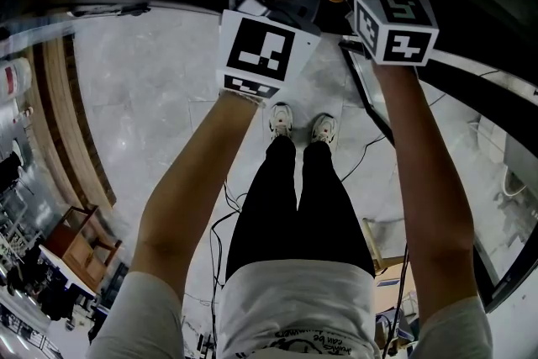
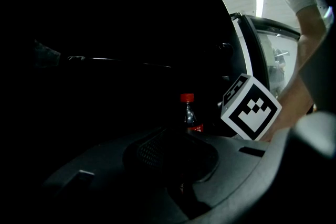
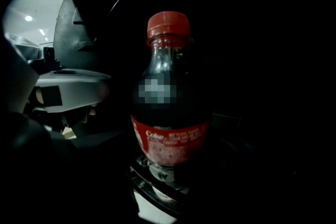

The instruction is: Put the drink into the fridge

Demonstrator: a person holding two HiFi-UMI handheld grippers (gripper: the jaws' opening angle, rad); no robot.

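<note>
Release step: the bottle (image 3: pixel 169 107) stands upright inside the dark fridge (image 2: pixel 239 44), between the right tongs (image 1: pixel 395 28), which appear apart and off it; the left tongs (image 1: pixel 262 55), whose state cannot be told, wait at the fridge's front; next, probably a straight withdrawal without tipping the bottle.

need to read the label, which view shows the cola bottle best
The right gripper view: the cola bottle fills the middle, with red cap, dark drink and red label clear. The left gripper view shows only its cap and neck, small, above a dark housing. The head view shows nothing clearly of it.
</note>
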